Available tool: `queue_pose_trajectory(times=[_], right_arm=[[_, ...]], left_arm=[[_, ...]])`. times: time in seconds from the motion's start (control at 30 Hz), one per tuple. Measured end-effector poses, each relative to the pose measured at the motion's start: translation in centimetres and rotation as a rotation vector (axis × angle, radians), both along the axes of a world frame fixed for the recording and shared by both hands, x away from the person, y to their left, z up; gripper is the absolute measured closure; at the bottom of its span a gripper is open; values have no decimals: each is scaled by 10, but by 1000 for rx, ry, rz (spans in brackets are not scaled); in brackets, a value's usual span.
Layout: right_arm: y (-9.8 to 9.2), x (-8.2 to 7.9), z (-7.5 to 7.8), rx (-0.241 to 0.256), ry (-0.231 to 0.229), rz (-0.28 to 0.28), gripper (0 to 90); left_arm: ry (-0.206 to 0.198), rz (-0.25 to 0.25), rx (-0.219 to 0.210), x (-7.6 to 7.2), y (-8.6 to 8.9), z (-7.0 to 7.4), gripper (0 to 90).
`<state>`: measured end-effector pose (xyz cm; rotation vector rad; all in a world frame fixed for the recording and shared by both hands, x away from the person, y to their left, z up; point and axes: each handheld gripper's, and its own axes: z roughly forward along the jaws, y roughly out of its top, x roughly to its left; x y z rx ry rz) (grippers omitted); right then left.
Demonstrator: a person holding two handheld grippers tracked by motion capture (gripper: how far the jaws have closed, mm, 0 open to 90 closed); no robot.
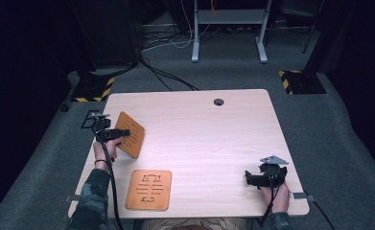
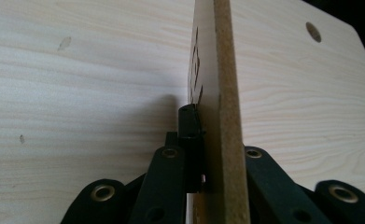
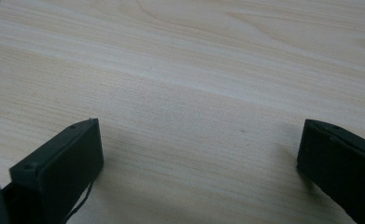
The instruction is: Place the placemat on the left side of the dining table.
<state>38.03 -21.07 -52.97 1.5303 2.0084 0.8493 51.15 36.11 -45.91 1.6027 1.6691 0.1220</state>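
Two orange-brown wooden boards with cut-out slots are on the pale wooden table point(image 1: 199, 139). One board point(image 1: 148, 189) lies flat near the front left. My left gripper point(image 1: 120, 133) is shut on the other board point(image 1: 132, 139), holding it tilted above the table at the left. In the left gripper view that board point(image 2: 222, 93) stands edge-on between the jaws, with its slots showing on the left face. My right gripper point(image 1: 248, 178) rests low at the front right, open, with bare table between its fingers point(image 3: 63, 163).
A round cable hole point(image 1: 218, 102) sits near the table's far edge. Grey carpet surrounds the table, with cables, a desk frame point(image 1: 228, 28) and yellow-black striped stand bases point(image 1: 300, 81) beyond it.
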Motion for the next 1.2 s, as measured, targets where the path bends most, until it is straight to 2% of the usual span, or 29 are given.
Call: queue_pose_trajectory(times=[0.1, 0.2, 0.27, 0.47, 0.6, 0.7, 0.83, 1.2], right_arm=[[0, 0, 0, 0, 0, -2, 0], [0, 0, 0, 0, 0, -3, 0], [0, 0, 0, 0, 0, -4, 0], [0, 0, 0, -1, 0, -5, 0], [0, 0, 0, 0, 0, -5, 0], [0, 0, 0, 1, 2, -9, 0], [0, 0, 0, 3, 3, -9, 0], [0, 0, 0, 4, 5, -12, 0]], left_arm=[[20, 6, 3, 2, -1, -2, 812], [32, -28, 62, 5, -1, -3, 770], [32, -25, 70, 6, -1, -3, 759], [32, -41, 161, 7, -3, -1, 650], [26, -44, 182, 6, -2, -2, 617], [7, -54, 181, 4, -1, -5, 602], [8, -57, 180, 5, 1, -7, 583], [32, -76, 160, 6, 8, -14, 529]])
